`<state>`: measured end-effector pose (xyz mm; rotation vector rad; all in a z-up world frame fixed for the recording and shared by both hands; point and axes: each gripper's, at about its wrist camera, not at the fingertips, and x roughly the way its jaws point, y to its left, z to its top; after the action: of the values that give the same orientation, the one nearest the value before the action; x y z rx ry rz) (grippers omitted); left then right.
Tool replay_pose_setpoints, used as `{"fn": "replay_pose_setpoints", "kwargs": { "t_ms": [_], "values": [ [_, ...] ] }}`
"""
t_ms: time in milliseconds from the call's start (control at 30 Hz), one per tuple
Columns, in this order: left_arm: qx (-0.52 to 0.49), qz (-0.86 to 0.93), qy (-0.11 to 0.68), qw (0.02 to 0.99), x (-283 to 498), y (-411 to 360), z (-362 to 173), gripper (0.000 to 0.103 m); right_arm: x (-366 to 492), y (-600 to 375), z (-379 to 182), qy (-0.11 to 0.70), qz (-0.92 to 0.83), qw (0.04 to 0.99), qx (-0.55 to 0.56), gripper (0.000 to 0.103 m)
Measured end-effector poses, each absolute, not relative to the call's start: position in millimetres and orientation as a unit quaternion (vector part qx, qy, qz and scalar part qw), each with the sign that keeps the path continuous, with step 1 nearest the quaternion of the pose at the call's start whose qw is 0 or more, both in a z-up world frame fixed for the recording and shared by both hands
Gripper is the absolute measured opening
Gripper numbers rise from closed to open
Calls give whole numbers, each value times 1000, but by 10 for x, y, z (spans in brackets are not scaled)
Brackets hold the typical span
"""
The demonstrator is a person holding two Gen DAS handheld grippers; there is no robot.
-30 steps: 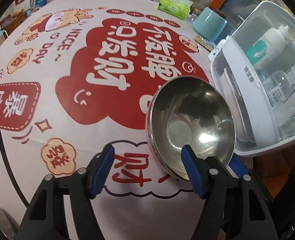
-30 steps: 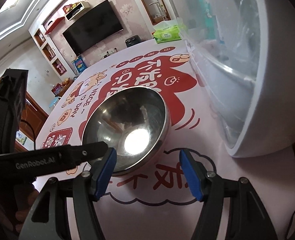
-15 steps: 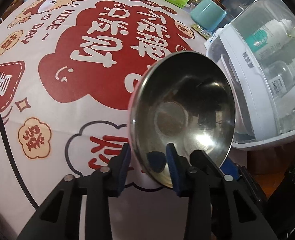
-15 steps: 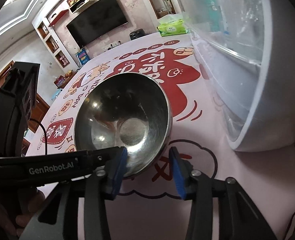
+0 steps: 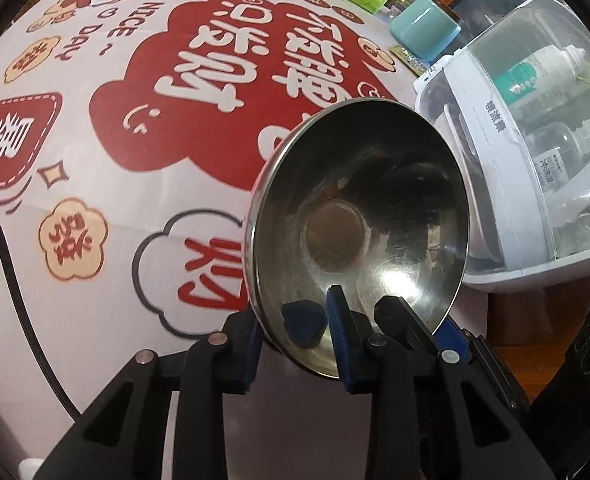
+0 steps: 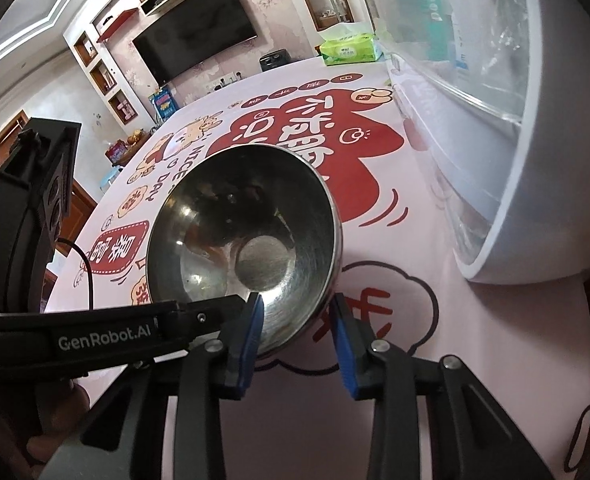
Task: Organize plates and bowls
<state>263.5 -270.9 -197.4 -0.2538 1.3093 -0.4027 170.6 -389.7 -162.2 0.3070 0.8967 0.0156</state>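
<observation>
The left gripper [image 5: 295,344] is clamped on the near rim of a round, shiny stainless-steel bowl [image 5: 359,216], one blue pad inside the wall and the other outside, its jaws having just been closing onto that rim. The right gripper [image 6: 297,332] bites the same bowl [image 6: 247,240] at a neighbouring stretch of rim, one blue finger [image 6: 251,332] inside and the other against the outer wall; its jaws have also just been closing. The bowl sits tilted up ahead of both sets of tips, its mouth facing back toward the cameras and its far side leaning away over the pink tablecloth [image 5: 95,184] printed with red characters. To the right of the tips, near the bowl but apart from it, stands a white dish rack with a clear domed cover [image 5: 535,160], bottles visible inside.

The risk, as I judge it, lies in the hold itself: both grips are thin pinches on smooth curved metal, close together on one side, so the bowl's weight hangs out beyond them. If the two hands move at different rates or twist against each other, the rim could slide out of a pad and the bowl swing or drop onto the cloth. Carried rightward, its far edge could also strike the rack's cover.
</observation>
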Motion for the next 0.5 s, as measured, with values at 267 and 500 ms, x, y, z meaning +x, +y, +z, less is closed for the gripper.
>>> {"fn": "replay_pose_setpoints", "kwargs": {
  "t_ms": [267, 500],
  "values": [
    [-120, -183, 606, 765, 2460, -2602, -1901, 29, 1570, -3772, -1537, 437, 11, 889, 136, 33],
    [-120, -185, 602, 767, 2269, -2521, -1799, 29, 1392, -3657, -1427, 436, 17, 892, 120, 33]
  ]
}}
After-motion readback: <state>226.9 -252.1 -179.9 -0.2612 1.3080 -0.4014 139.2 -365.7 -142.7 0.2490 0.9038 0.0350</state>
